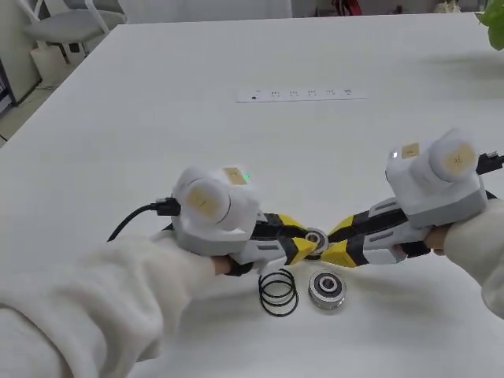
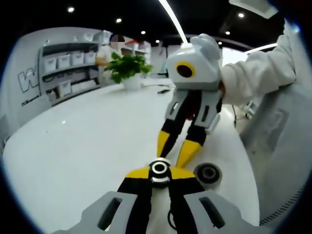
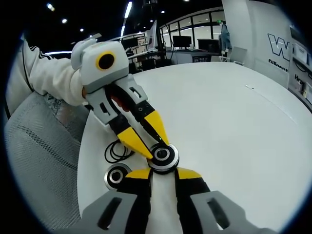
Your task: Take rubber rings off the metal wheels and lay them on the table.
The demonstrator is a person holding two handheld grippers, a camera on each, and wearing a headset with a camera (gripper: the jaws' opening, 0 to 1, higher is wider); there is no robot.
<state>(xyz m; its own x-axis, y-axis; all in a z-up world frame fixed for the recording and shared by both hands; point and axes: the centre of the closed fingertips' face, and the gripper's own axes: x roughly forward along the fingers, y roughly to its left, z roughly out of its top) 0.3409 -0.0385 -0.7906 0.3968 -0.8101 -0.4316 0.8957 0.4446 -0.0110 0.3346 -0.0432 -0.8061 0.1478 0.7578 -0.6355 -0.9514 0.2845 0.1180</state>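
Note:
A metal wheel [image 1: 316, 238] with a dark rim is held just above the white table [image 1: 197, 118], between both grippers. My left gripper [image 1: 304, 246] comes in from the left and is shut on it; in its own view the wheel [image 2: 159, 167] sits between its yellow tips [image 2: 159, 174]. From the right, my right gripper [image 1: 329, 244] pinches the same wheel [image 3: 164, 155] at its tips [image 3: 163, 171]. Loose black rubber rings [image 1: 278, 291] lie on the table just below. A second metal wheel [image 1: 327, 288] rests flat beside them.
A flat white strip with sockets [image 1: 302, 94] lies across the middle of the table. A black cable [image 1: 134, 219] trails off the left gripper. A chair [image 1: 71, 24] stands at the far left corner and a green plant [image 2: 127, 66] at the far right.

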